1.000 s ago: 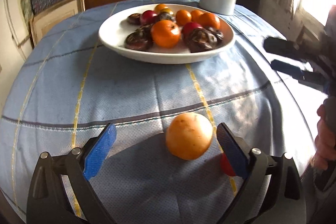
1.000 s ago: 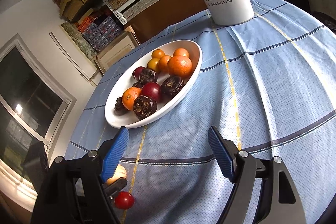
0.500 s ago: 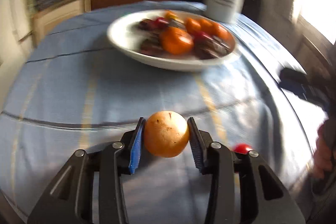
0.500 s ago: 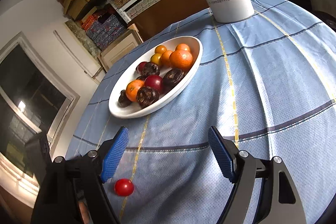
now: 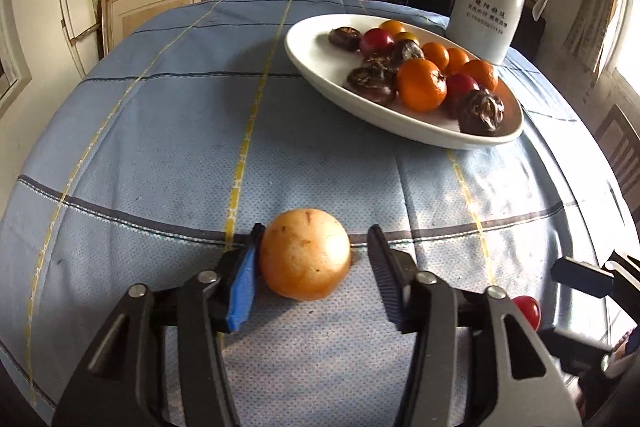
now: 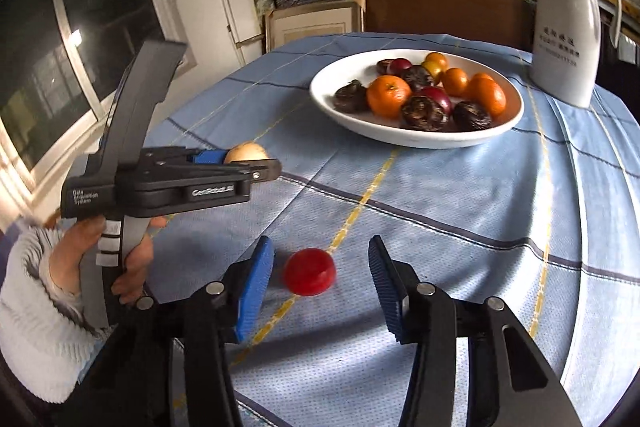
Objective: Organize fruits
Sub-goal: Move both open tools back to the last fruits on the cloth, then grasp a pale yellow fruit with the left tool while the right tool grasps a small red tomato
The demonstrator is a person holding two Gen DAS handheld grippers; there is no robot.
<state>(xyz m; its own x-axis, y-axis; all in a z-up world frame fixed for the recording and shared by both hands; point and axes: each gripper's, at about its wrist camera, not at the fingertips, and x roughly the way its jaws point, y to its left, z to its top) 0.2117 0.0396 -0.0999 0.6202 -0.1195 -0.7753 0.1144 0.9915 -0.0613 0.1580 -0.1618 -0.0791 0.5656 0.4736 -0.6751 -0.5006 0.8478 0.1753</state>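
Between my left gripper's (image 5: 314,259) spread fingers, a pale orange fruit (image 5: 305,254) rests on the blue tablecloth (image 5: 160,131), touching only the left pad. My right gripper (image 6: 320,281) is spread around a small red tomato (image 6: 309,271). At one o'clock sits the white fruit bowl (image 5: 320,55).

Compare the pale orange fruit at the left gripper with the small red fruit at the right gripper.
The pale orange fruit looks larger than the small red fruit, judging by how each fills its jaws. The orange one is dull, yellowish and speckled; the red one is smooth and uniformly red. The orange one touches the left gripper's blue pad, while the red one lies clear of both pads of the right gripper. Both are round and outside the white bowl.
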